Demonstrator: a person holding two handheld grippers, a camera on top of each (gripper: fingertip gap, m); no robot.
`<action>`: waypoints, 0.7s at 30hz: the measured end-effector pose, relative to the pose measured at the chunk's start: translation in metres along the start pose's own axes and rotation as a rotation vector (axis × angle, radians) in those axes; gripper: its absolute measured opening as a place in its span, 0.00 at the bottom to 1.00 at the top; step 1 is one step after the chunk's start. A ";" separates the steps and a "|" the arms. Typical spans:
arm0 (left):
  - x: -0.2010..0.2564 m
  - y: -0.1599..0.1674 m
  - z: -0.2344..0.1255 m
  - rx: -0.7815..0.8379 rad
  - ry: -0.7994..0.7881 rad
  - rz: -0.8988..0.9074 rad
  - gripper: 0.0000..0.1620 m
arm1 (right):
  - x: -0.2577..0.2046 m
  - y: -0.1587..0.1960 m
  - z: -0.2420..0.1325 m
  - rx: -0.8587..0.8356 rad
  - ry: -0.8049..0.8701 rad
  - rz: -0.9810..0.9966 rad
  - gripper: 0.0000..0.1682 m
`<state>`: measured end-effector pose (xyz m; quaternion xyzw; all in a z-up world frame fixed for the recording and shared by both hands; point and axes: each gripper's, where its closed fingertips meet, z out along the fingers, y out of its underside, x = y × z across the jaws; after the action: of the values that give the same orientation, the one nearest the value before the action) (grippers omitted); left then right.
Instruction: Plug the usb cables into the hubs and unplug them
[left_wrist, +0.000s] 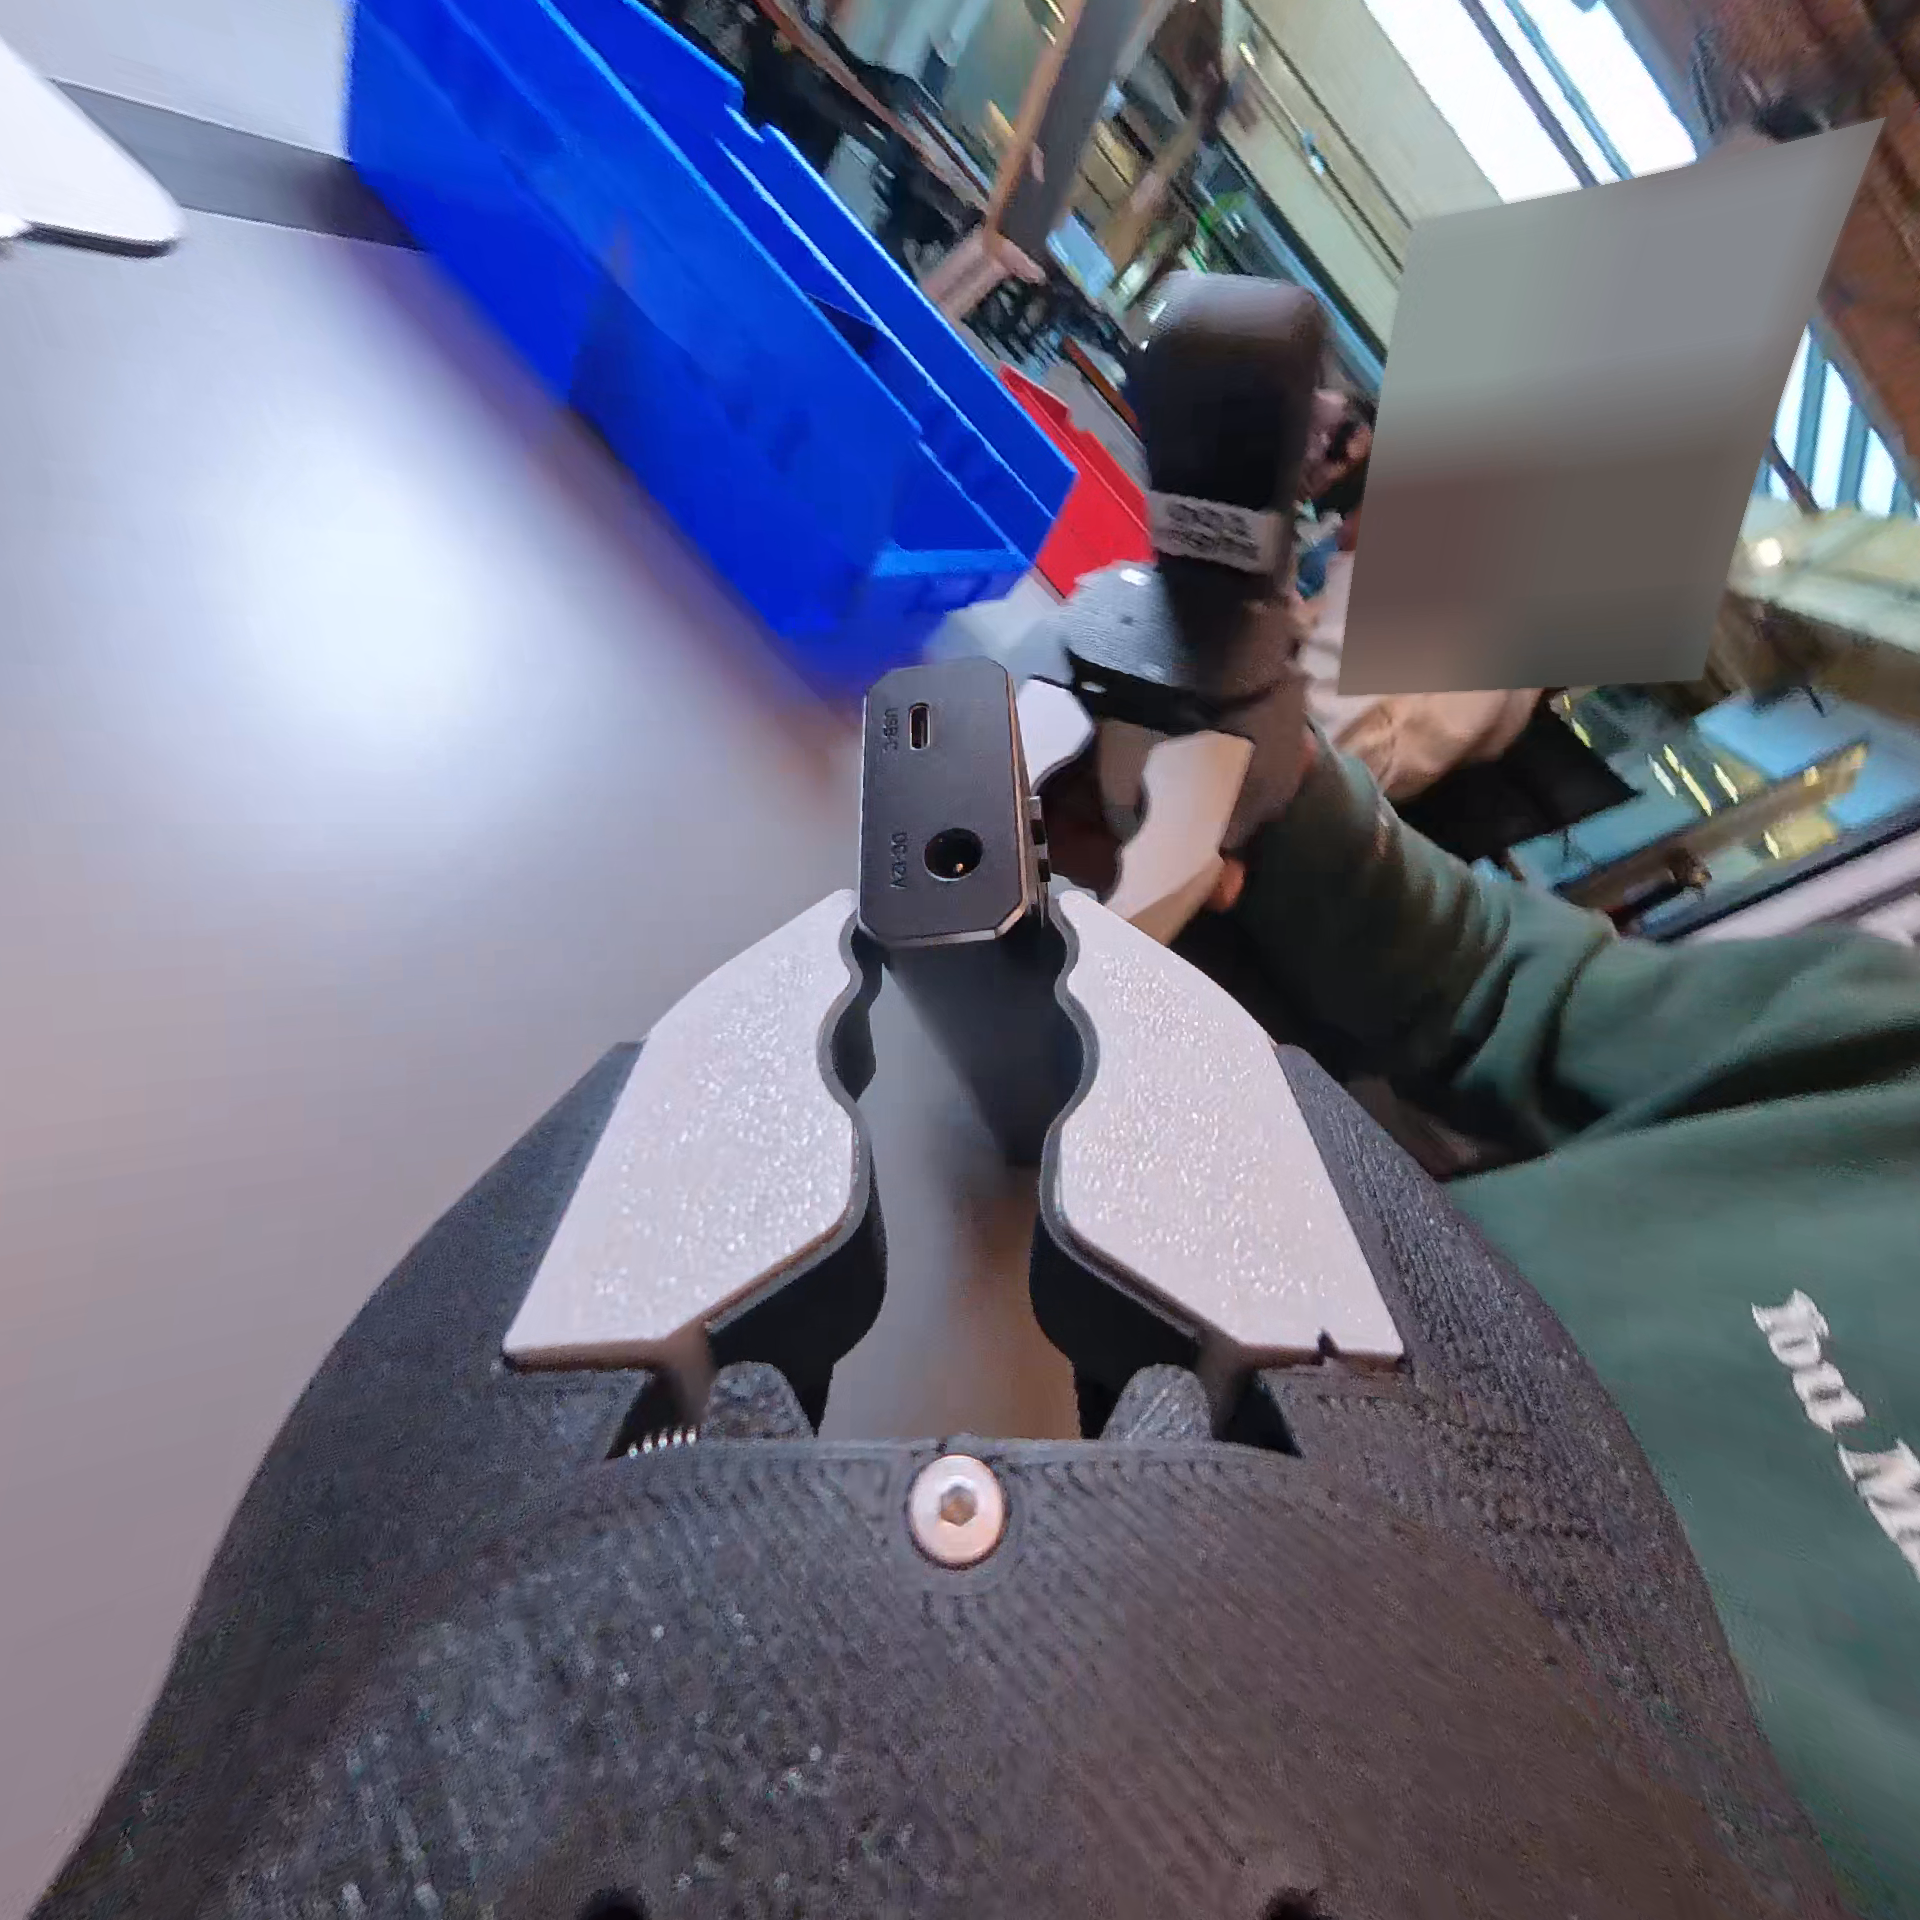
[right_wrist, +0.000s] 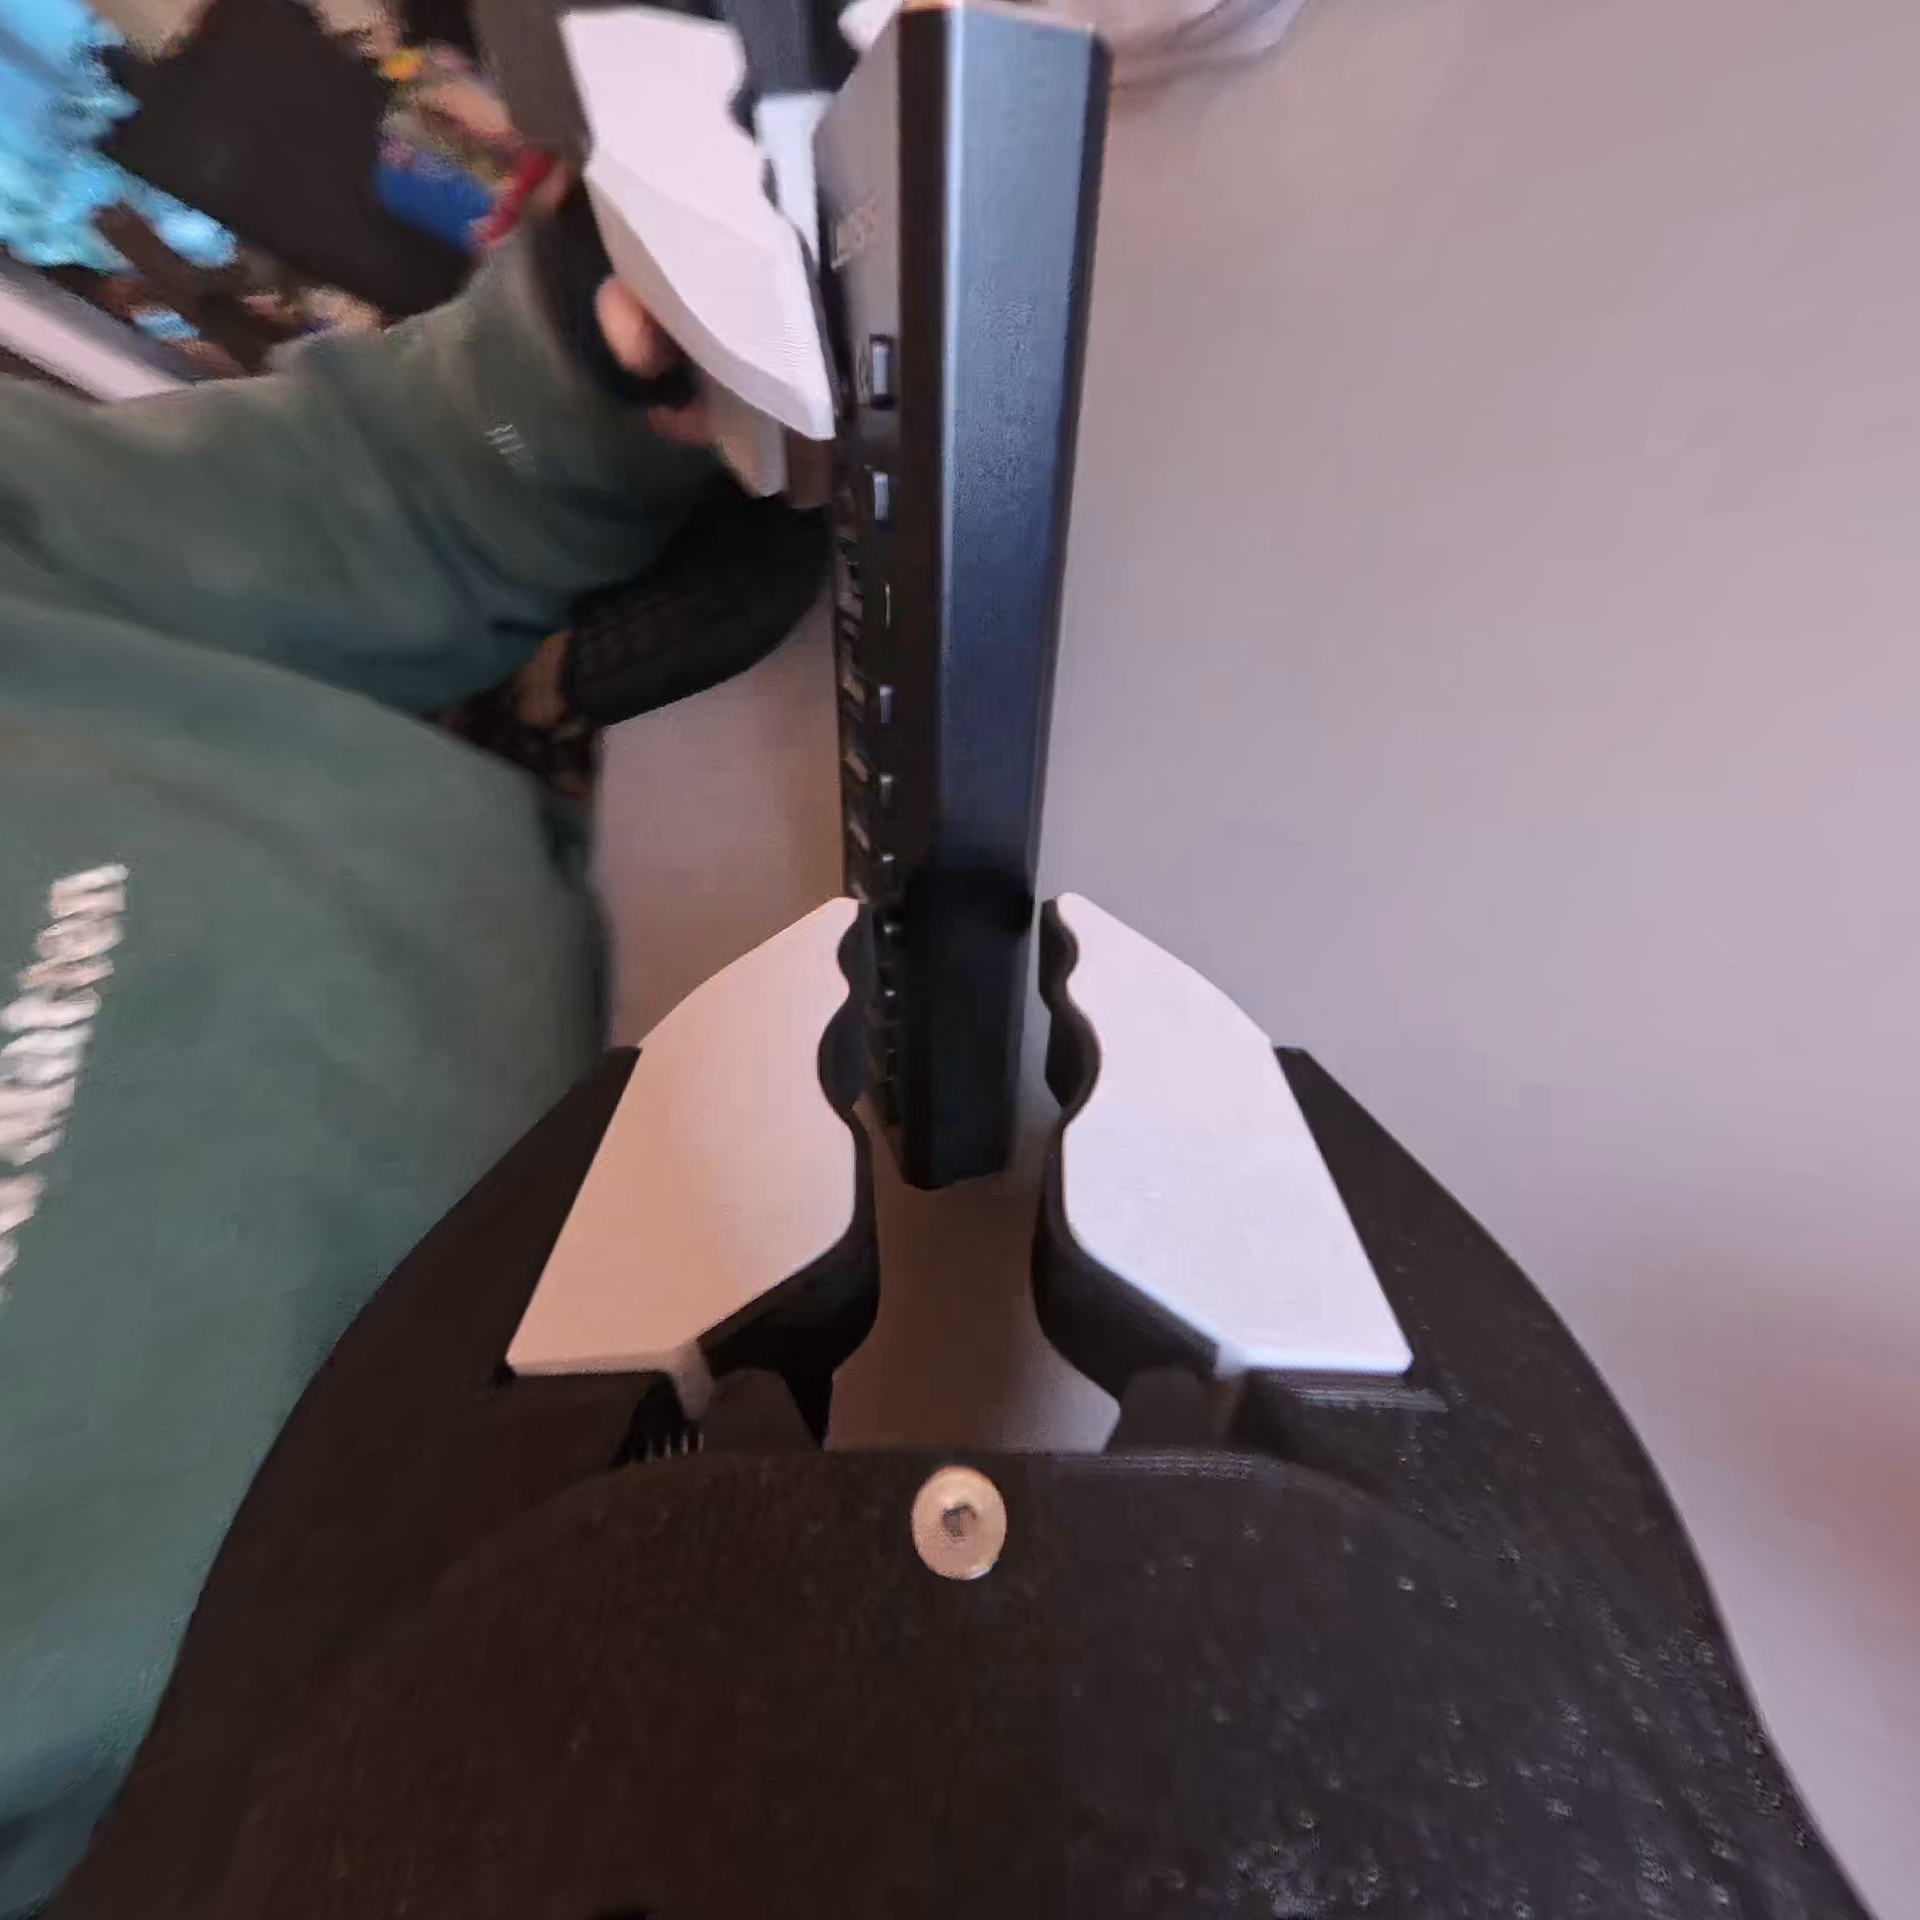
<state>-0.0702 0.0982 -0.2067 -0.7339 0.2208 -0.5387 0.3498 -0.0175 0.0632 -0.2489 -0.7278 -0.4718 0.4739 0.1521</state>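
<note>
A long black USB hub (left_wrist: 935, 810) stands across my left gripper (left_wrist: 956, 914), which is shut on it just below its end face with two sockets. In the right wrist view the same hub (right_wrist: 977, 520) runs away from me, its row of ports facing left. My right gripper (right_wrist: 951, 914) is shut on its near end. The left gripper's white fingers (right_wrist: 717, 270) hold the far end. The right gripper (left_wrist: 1143, 790) also shows behind the hub in the left wrist view. No cable shows in either view.
The grey table (left_wrist: 312, 727) lies under both grippers. A blue bin (left_wrist: 675, 312) and a red bin (left_wrist: 1091, 488) stand at its far edge. A white flat object (left_wrist: 73, 187) lies at the far left. A person's green sleeve (left_wrist: 1558, 1091) is on the right. The tips of one gripper are about 8 cm away from the tips of the other. It is some 30 cm from my left tips to the white flat object (left_wrist: 73, 187).
</note>
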 end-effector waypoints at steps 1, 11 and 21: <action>-0.005 -0.001 -0.002 0.031 -0.029 -0.034 0.19 | 0.007 0.000 -0.002 0.003 0.112 -0.049 0.22; -0.030 0.006 -0.016 0.196 -0.176 -0.217 0.20 | 0.014 0.020 0.027 -0.179 0.606 -0.362 0.38; -0.021 0.036 -0.032 0.073 -0.181 -0.152 0.27 | 0.018 0.031 0.025 -0.433 0.436 -0.378 0.38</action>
<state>-0.1049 0.0804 -0.2415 -0.7810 0.1121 -0.5029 0.3530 -0.0199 0.0570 -0.2921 -0.7270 -0.6439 0.1600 0.1765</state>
